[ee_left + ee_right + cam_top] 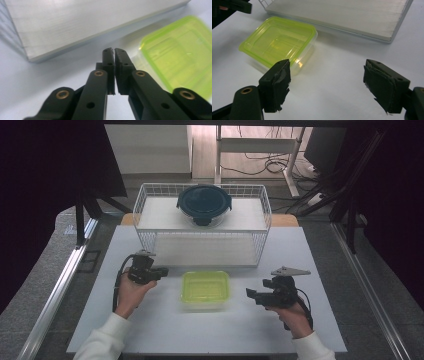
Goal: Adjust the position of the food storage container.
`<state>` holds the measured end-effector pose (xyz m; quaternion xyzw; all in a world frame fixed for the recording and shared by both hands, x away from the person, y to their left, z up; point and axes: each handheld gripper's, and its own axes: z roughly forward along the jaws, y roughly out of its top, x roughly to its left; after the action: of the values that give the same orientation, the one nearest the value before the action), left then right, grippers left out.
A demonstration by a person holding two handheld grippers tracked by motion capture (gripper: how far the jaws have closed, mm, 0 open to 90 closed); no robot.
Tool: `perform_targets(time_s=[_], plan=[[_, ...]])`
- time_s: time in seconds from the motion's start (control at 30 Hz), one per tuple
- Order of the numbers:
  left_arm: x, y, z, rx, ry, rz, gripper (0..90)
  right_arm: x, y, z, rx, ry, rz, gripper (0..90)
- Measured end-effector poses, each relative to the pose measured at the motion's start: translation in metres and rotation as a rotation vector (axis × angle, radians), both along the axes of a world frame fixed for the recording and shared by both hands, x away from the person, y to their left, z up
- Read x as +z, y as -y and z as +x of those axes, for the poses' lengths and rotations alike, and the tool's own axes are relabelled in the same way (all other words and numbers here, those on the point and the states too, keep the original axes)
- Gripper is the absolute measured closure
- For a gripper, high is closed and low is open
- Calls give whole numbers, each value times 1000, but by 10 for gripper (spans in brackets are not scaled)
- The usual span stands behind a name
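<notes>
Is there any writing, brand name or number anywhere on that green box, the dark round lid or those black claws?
None can be read: the green-lidded box, the dark round lid, the wire rack, the left claw and the right claw show no words, labels or numbers.

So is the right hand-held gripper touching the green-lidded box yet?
Apart. In the right gripper view, the right hand-held gripper has its jaws wide open with bare white table between them and the box; the high view shows the same gap.
</notes>
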<state>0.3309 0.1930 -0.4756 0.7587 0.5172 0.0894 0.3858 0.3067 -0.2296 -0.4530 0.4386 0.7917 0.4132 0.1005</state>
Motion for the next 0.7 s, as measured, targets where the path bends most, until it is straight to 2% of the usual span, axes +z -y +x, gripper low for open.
perform_targets(time_s=[0.1, 0.13, 0.2, 0.27, 0.3, 0.37, 0.47, 0.7], plan=[[2, -2, -16, 1, 38, -25, 804, 1, 0, 0, -3, 0, 0, 212], [2, -2, -19, -5, 36, -18, 763, 1, 0, -1, -4, 0, 0, 212], [4, 0, -23, -32, 16, 16, 614, 2, -1, -1, -2, 0, 2, 212], [7, -1, -28, -13, 24, 10, 459, 3, -3, -2, 5, 7, 2, 212], [9, -2, -29, -16, 23, 4, 412, 3, -3, -2, 6, 7, 3, 212], [11, -2, -31, -22, 32, -12, 396, 3, -4, -2, 9, 9, -1, 212], [12, -1, -33, -38, 24, -21, 366, 2, -4, -2, 12, 6, -2, 211], [11, 4, -35, -49, 2, -5, 269, -1, -6, -3, 23, 2, -14, 210]])
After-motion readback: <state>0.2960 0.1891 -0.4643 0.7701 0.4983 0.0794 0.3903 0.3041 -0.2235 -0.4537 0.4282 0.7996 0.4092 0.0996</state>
